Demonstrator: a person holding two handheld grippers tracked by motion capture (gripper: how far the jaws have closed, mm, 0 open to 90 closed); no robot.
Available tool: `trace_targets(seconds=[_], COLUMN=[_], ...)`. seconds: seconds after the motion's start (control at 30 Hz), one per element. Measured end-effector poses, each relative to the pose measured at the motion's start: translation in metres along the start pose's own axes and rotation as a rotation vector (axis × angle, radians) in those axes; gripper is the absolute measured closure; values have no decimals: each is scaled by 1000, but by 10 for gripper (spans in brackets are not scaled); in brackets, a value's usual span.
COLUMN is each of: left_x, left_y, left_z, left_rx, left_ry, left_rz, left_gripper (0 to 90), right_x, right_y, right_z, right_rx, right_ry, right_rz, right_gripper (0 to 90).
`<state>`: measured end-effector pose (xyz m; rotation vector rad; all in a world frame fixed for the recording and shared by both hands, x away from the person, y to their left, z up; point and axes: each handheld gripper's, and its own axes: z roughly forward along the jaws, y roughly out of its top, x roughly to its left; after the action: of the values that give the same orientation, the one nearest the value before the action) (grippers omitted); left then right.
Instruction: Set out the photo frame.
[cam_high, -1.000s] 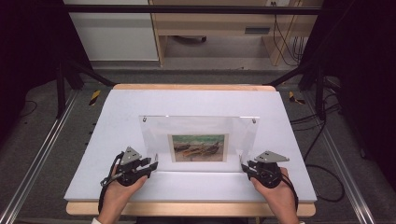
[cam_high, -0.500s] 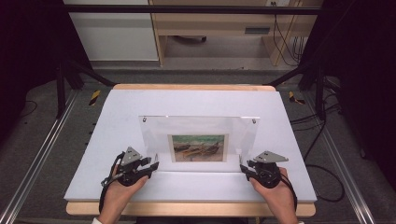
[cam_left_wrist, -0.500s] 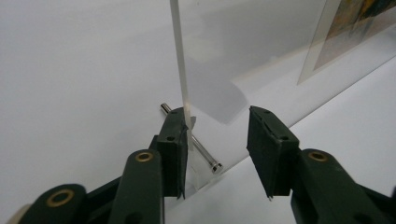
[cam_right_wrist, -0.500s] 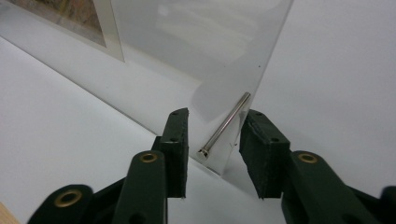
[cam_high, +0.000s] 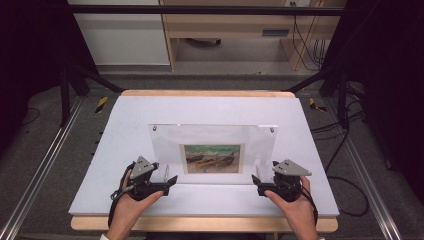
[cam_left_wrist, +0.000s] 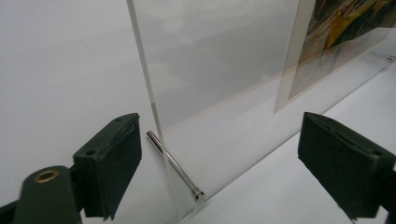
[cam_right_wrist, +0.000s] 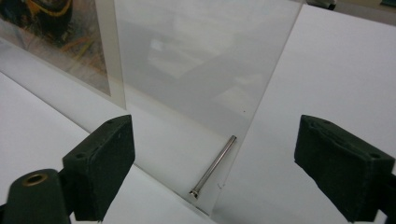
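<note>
Both tongs, left (cam_high: 172, 179) and right (cam_high: 254, 180), have just spread wide, apparently clear of the acrylic frame (cam_high: 215, 142).

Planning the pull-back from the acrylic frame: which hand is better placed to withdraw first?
Neither clearly: left gripper and right gripper both stand open, jaws just opened, each astride a bottom corner of the upright acrylic frame.

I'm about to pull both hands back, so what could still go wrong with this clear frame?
The acrylic frame stands upright on thin metal pins near its bottom corners. The left claw and right claw have just been opening, and each still straddles a corner. Clipping an edge while backing out could tip or slide it on the smooth white board.
</note>
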<state>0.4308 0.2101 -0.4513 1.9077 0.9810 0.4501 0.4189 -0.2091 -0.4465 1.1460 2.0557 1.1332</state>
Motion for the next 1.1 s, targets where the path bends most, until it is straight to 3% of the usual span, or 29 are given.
trace_targets(seconds=[0.1,0.4,0.67,0.8,1.1], left_x=[2,13,27,35,53], left_y=[-3,-9,-11,-11,-14], left_z=[-6,-29,-40,-44,-49], left_rx=[-4,-41,-54,-68,-74], left_ry=[-10,-16,53,84,147], left_rz=[4,16,23,11,-7], left_gripper=[101,92,99,100,104], right_x=[1,-4,-15,-23,-38], right_y=[-2,-9,-22,-29,-37], right_z=[-9,-28,-45,-50,-50], right_rx=[-13,-26,-50,-66,-54], right_ry=[-5,-28,-87,-140,-207], right_rz=[-29,-19,19,12,29], right_gripper=[112,145,180,203,194])
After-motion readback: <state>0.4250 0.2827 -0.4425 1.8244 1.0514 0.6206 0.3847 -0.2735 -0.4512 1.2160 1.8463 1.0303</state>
